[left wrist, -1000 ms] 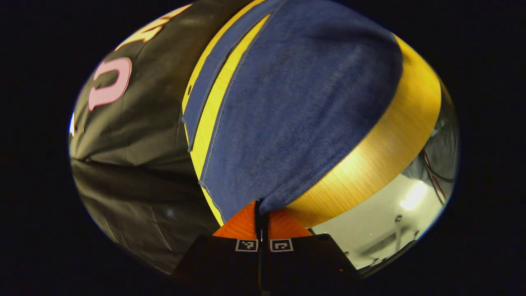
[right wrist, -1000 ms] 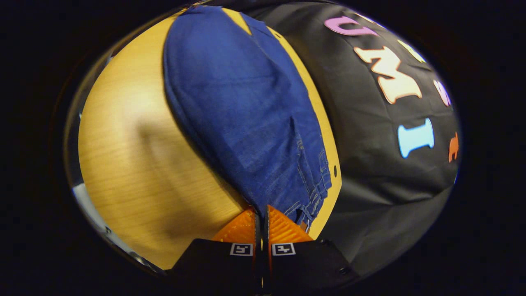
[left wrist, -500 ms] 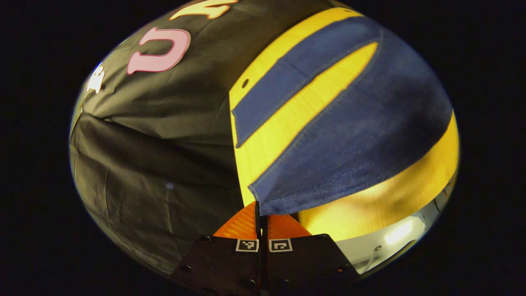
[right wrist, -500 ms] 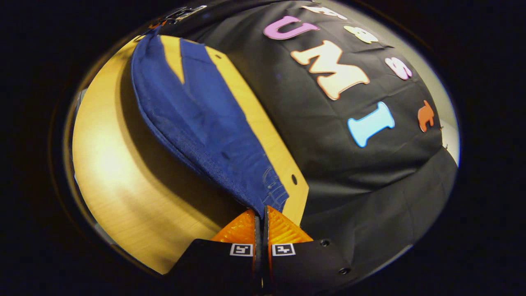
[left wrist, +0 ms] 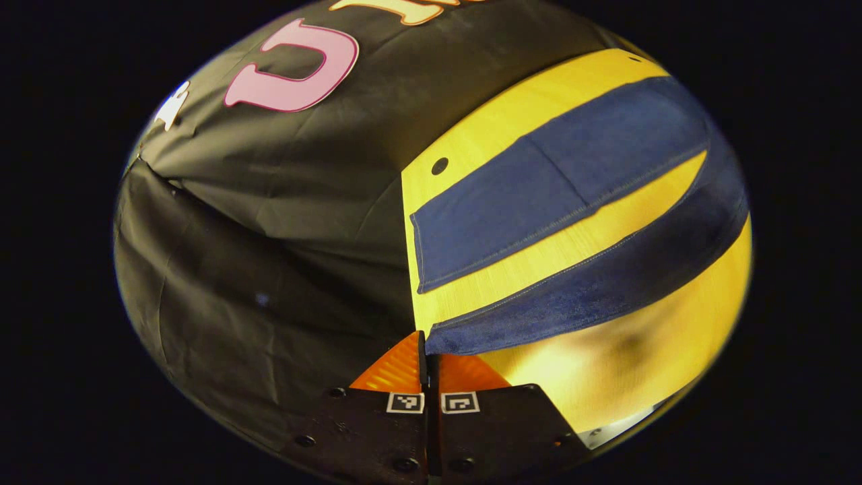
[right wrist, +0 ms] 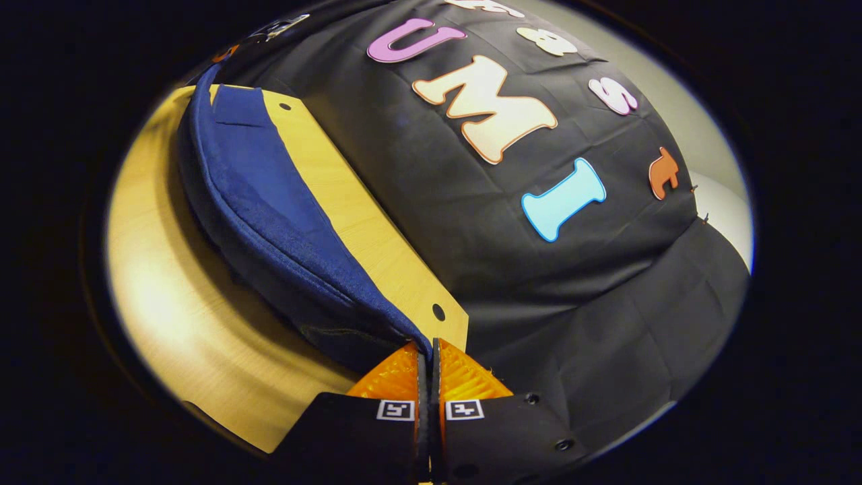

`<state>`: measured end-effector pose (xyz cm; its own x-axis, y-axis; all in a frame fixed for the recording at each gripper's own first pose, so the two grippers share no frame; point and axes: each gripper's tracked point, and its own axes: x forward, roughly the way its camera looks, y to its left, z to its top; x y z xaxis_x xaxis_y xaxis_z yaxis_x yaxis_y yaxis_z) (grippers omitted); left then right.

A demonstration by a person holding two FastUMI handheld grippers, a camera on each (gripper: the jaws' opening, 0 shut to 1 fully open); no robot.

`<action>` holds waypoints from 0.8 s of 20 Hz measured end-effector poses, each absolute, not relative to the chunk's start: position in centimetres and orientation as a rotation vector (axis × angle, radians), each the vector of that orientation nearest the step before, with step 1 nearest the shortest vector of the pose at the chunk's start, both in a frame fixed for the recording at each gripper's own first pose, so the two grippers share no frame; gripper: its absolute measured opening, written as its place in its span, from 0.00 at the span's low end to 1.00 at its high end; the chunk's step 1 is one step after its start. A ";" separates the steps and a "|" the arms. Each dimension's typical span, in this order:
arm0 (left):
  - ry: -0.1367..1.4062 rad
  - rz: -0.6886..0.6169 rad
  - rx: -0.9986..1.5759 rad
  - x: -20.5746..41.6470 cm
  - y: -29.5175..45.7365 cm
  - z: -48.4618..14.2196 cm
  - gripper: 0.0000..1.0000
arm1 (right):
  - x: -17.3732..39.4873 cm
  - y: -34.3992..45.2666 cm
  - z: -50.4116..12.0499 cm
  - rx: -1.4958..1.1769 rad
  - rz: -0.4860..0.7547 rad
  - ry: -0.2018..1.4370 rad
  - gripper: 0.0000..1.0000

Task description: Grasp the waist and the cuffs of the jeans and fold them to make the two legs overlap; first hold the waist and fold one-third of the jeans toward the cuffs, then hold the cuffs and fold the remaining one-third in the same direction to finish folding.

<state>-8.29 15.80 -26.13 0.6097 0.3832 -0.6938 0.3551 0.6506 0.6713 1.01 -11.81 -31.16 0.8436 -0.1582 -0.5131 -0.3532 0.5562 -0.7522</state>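
1. Left gripper (left wrist: pixel 428 350): jaws drawn together on the cuff corner of the near leg (left wrist: pixel 592 283) of the jeans. That leg is raised off the worktop (left wrist: pixel 539 252) and hangs in a sagging band away to the right of the left gripper view.
2. Far leg (left wrist: pixel 539 202): lies flat on the worktop, cuff end squared up close to the worktop's end edge, just short of the small hole by its back corner. A strip of bare worktop shows between it and the lifted leg.
3. Right gripper (right wrist: pixel 428 357): jaws pinched on the waist end of the jeans (right wrist: pixel 269 215), next to the worktop's other back corner. Denim runs from the fingertips along the back edge toward the far end.
4. Long axis: the jeans run lengthwise along the worktop, parallel to the back edge by the booth wall. One gripper at each end, so the lifted leg spans between them.
5. Key relation, as a judgement: the flat leg lies on the wall side of the held leg. Both grippers would carry their ends toward the back edge, keeping level, for cuff to land on cuff.
6. Risk: the mid-span sag could touch down first and wrinkle.
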 end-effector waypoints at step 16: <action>1.042 -0.123 0.813 -9.3 14.8 -27.2 0.00 | 12.3 -11.4 -39.2 -0.824 -0.082 0.651 0.02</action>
